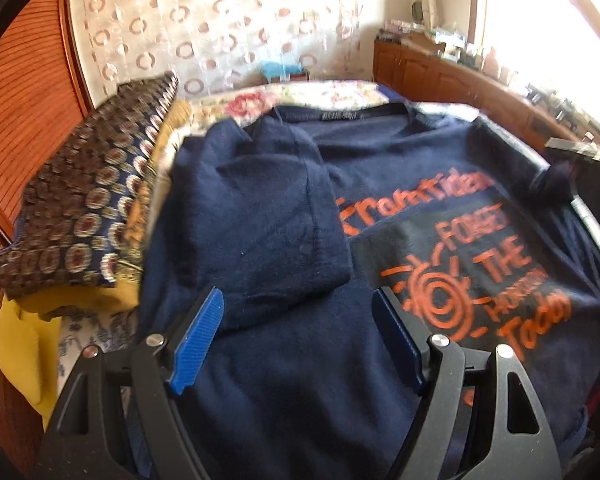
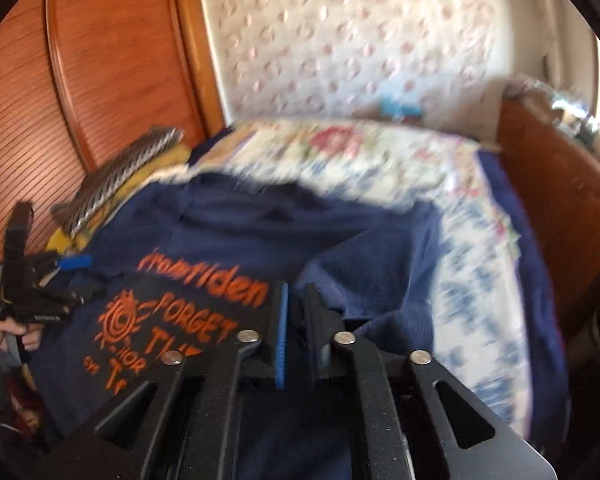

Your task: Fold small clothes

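A navy T-shirt (image 1: 300, 360) with orange print lies spread on the bed. Its left sleeve (image 1: 268, 216) is folded inward over the chest. My left gripper (image 1: 300, 312) is open and empty just above the shirt's lower part. The shirt also shows in the right wrist view (image 2: 220, 232). My right gripper (image 2: 298, 300) is shut on the shirt's right sleeve (image 2: 364, 272) and holds it lifted over the shirt. The right gripper also shows at the far right of the left wrist view (image 1: 560, 176), and the left gripper at the left of the right wrist view (image 2: 72, 276).
A floral bedspread (image 2: 380, 152) covers the bed. A patterned cushion (image 1: 88, 200) on yellow cloth (image 1: 24, 344) lies left of the shirt. A wooden wardrobe (image 2: 80, 80) stands at left, a wooden cabinet (image 1: 440, 72) at right, a curtain behind.
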{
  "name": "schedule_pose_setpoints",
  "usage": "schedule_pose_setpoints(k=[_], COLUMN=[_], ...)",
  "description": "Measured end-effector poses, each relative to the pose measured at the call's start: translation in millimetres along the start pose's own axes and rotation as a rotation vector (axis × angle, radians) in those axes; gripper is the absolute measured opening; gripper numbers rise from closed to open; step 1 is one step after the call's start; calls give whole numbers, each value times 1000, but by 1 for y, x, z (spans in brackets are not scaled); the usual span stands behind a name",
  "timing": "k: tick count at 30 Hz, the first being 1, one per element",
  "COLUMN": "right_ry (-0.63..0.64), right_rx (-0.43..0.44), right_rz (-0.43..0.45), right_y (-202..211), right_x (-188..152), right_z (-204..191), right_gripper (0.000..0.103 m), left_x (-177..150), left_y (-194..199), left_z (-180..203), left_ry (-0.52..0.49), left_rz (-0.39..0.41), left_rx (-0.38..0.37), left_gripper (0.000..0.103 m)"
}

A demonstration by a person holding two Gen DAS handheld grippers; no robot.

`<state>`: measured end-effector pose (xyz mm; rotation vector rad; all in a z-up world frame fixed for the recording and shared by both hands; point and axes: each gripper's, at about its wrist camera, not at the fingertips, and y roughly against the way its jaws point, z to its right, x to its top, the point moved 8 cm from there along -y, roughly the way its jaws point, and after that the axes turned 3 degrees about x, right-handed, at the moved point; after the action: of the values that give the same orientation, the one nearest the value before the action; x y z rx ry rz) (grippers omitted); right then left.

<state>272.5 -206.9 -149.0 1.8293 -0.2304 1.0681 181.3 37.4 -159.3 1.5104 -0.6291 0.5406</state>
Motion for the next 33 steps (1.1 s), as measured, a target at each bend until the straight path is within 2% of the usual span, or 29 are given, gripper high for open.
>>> schedule_pose_setpoints(k=[3, 5, 10, 13, 22, 24, 26, 29, 33], right_ry=[8, -9, -46, -86, -140, -142, -115, -57, -11], right_rx=[1, -10, -82, -93, -129, -121, -97, -45, 17], right_rz=[-19, -24, -1, -13, -153, -164, -183, -186, -155], right_y=[-10, -9, 9, 10, -41, -45, -48, -48, -47], right_x=[-10, -13, -11, -12, -23, -25, -26, -17, 5], right_z=[-5, 2, 33, 53, 85, 84, 76, 57, 25], right_gripper=[20, 33, 34, 34, 34, 31, 9, 2, 1], left_x=[1, 0, 0, 2, 5, 5, 4, 4, 4], left_y=[25, 40, 61, 69, 78, 78, 78, 77, 76], left_z=[0, 1, 6, 13, 20, 19, 18, 18, 19], left_ry=[36, 55, 52, 48, 39, 42, 45, 54, 52], left_rz=[51, 74, 114, 129, 141, 140, 139, 138, 133], left_rx=[-40, -64, -75, -88, -100, -101, -98, -100, -102], left_gripper=[77, 77, 77, 77, 77, 77, 77, 77, 77])
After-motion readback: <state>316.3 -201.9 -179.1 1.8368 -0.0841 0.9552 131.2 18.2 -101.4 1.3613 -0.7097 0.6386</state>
